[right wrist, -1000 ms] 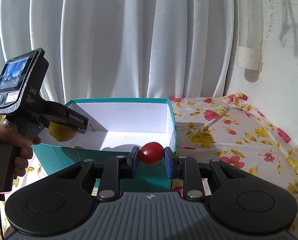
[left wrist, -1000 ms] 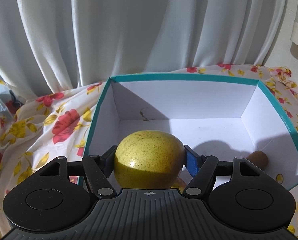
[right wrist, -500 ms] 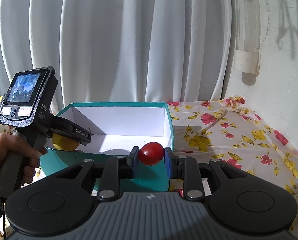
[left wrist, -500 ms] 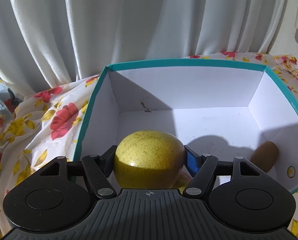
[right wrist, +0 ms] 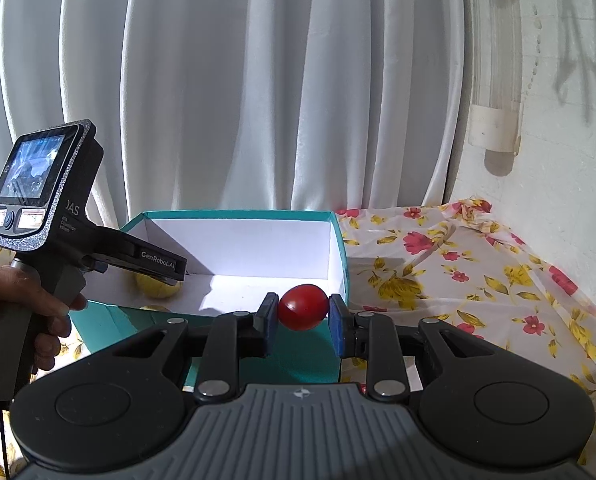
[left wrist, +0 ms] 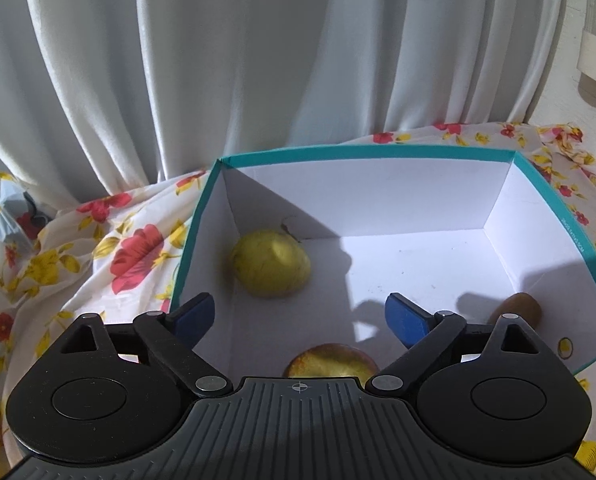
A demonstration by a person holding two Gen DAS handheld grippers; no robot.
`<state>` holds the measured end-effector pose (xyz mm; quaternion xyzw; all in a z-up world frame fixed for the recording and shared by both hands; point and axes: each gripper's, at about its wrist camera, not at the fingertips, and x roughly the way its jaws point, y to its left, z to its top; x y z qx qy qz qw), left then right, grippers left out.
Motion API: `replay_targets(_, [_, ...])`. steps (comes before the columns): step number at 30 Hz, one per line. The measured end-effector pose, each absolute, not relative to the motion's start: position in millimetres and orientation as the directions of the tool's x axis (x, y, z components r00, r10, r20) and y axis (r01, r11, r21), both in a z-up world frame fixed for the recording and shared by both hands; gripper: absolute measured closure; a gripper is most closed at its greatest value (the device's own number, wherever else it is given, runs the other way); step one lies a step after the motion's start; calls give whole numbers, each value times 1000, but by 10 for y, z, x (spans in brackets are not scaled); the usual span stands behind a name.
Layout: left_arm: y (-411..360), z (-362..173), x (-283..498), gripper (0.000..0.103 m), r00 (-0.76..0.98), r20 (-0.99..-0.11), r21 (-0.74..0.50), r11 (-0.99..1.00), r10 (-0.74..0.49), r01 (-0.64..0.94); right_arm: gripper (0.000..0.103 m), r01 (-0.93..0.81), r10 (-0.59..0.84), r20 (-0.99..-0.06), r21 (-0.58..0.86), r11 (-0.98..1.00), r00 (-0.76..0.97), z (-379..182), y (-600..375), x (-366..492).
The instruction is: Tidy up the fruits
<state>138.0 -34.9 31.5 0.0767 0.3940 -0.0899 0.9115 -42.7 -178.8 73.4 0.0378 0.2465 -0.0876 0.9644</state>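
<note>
In the left wrist view, a floral cloth (left wrist: 130, 248) is seen spread to the left of the jaws, under a teal box (left wrist: 194, 240) with a white interior. The left gripper (left wrist: 299, 316) is held over the near part of the box with its jaws spread wide and nothing between them; the blue pads (left wrist: 194, 314) are well apart. Ahead of the left jaw, a yellow fruit (left wrist: 272, 264) is seen lying on the box floor, close to the left wall and near the far corner, partly in shadow. Just below the gap between the jaws, a second yellowish fruit with a reddish blush (left wrist: 329, 360) is partly hidden by the gripper body. Beyond the right jaw, a brown fruit (left wrist: 517, 308) is found on the floor near the right wall. In the right wrist view, the left gripper's handle is seen at the far left, gripped by a hand (right wrist: 22, 312), with its small screen lit and its nose reaching over the box, where the yellow fruit shows just under it. The right gripper (right wrist: 302, 316) is held in front of the box's near right corner, its jaws drawn narrow and closed on a small red fruit (right wrist: 302, 307), which is clamped between the two pads. To the right of the jaws, the floral cloth is seen running up to a white wall (right wrist: 557, 184).
</note>
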Motion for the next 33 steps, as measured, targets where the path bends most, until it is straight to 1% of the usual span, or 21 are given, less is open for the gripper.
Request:
replay_targets(6, [-286,451,1223,6,693,-716,72,980,-80,188,77,187,-153,-476,25,982,866,757,-1796,-430])
replay_targets(10, [-206,505,1112,4,692,-721,82,984,-49,155,77,182,-150,-470,24,983,870,770,-1778,-432])
replay_targets(14, [-83,569,976,2,690,-720,48,988,-65,144,77,188,-157,-464,20,982,872,782,-1802,-392])
replay_targets(25, [121,555,734,2,674,-737,37,993,-46,108,77,179,-163,-449,-8,984,879,701,-1815,-78])
replay_targets(33, [278,554,647,1,667,-745,40,997,-10,60,77,188,-180,-485,-33,982,856,480,-1822,183])
